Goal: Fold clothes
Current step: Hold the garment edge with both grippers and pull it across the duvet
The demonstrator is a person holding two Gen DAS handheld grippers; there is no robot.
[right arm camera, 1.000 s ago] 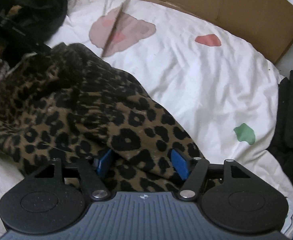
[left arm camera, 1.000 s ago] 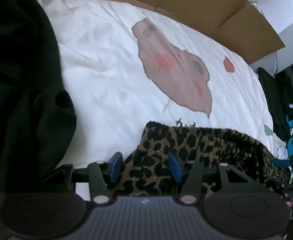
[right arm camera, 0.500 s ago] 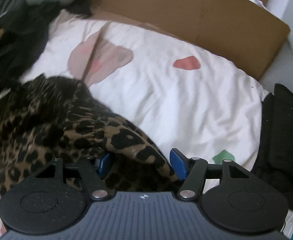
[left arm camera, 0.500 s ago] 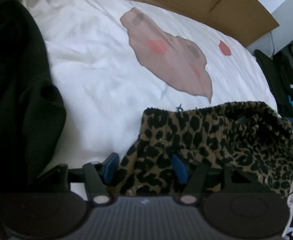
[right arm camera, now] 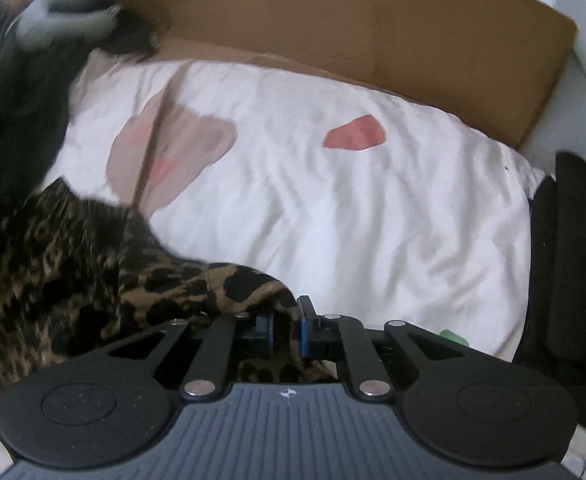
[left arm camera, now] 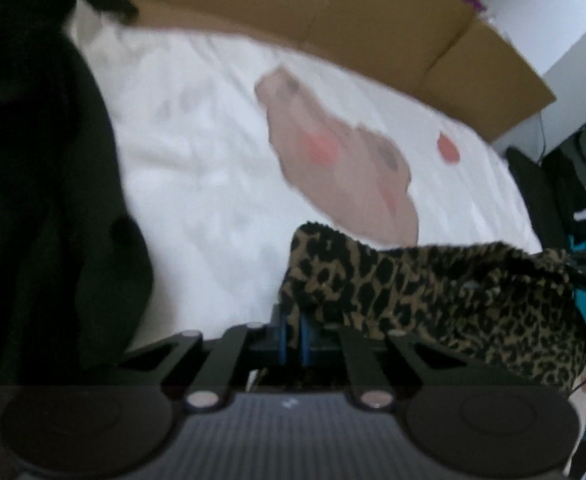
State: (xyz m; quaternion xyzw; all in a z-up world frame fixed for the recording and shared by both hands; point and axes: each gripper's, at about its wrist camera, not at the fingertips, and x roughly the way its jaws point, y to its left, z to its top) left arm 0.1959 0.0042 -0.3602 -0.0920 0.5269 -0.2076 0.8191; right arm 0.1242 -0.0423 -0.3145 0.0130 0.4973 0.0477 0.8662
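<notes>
Left gripper (left arm camera: 291,334): blue pads pressed together, pinching one edge of the leopard-print garment (left arm camera: 433,292). Right gripper (right arm camera: 285,330): jaws nearly closed, clamped on another edge of the same garment (right arm camera: 141,284). Fabric stretches between the two, hanging over the near part of the white bedsheet (right arm camera: 353,216), which has pink and red blob prints. Dark clothes (left arm camera: 33,200) piled on the left, more dark clothing (right arm camera: 573,264) at right. Cardboard (right arm camera: 353,20) lines the far side. Left wrist view is motion-blurred.
</notes>
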